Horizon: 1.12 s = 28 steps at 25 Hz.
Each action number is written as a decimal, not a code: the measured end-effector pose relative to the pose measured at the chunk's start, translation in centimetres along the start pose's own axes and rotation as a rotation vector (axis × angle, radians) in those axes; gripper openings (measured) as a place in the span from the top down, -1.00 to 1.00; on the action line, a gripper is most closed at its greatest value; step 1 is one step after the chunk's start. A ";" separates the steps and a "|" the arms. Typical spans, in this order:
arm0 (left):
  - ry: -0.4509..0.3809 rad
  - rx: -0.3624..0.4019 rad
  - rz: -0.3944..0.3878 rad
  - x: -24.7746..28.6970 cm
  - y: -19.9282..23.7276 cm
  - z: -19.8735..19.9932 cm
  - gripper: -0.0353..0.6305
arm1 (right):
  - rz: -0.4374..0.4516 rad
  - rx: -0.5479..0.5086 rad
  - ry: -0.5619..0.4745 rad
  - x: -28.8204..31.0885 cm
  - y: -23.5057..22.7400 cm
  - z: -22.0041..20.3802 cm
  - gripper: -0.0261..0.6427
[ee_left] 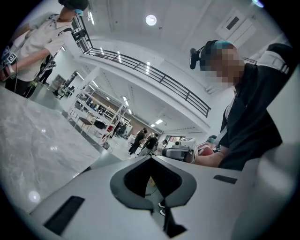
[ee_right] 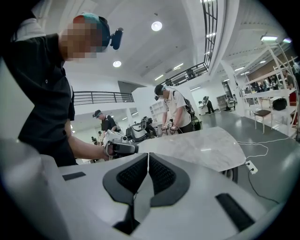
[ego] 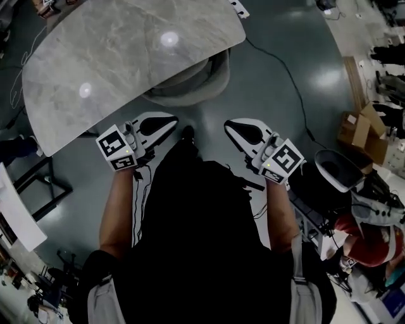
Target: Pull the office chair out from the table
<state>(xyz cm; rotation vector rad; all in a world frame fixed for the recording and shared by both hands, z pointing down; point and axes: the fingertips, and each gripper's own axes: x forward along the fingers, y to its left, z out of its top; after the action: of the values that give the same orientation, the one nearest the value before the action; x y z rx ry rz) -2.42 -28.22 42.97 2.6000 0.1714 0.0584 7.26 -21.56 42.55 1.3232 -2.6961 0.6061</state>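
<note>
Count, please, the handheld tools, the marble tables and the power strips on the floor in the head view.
Tools: 2 (left tool, right tool)
Marble table: 1
Power strip: 1
Total: 4

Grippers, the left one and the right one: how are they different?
The left gripper sits beside the edge of the marble table; the right gripper is over the floor. The left gripper points right in the head view, the right gripper left. Both are shut and empty.
</note>
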 end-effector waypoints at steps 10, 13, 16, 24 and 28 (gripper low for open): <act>-0.037 -0.009 0.106 -3.2 4.2 0.1 0.87 | 0.095 -0.005 0.092 5.5 -1.8 1.2 0.86; -0.048 -0.012 0.149 -3.5 4.5 0.0 0.87 | 0.129 -0.018 0.101 6.0 -2.5 1.7 0.86; -0.062 -0.017 0.195 -3.6 5.0 -0.2 0.87 | 0.169 -0.030 0.114 6.4 -3.3 1.7 0.86; -0.112 -0.042 0.289 -0.9 5.1 0.1 0.87 | 0.295 -0.086 0.154 6.0 -5.9 2.5 0.86; -0.094 -0.030 0.327 1.7 4.9 0.3 0.87 | 0.322 -0.121 0.153 4.6 -8.4 3.5 0.86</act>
<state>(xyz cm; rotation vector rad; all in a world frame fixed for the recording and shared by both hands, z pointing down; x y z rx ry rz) -0.13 -32.35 45.24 2.5690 -0.2873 0.0550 11.24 -30.93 43.09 0.7856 -2.7849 0.5330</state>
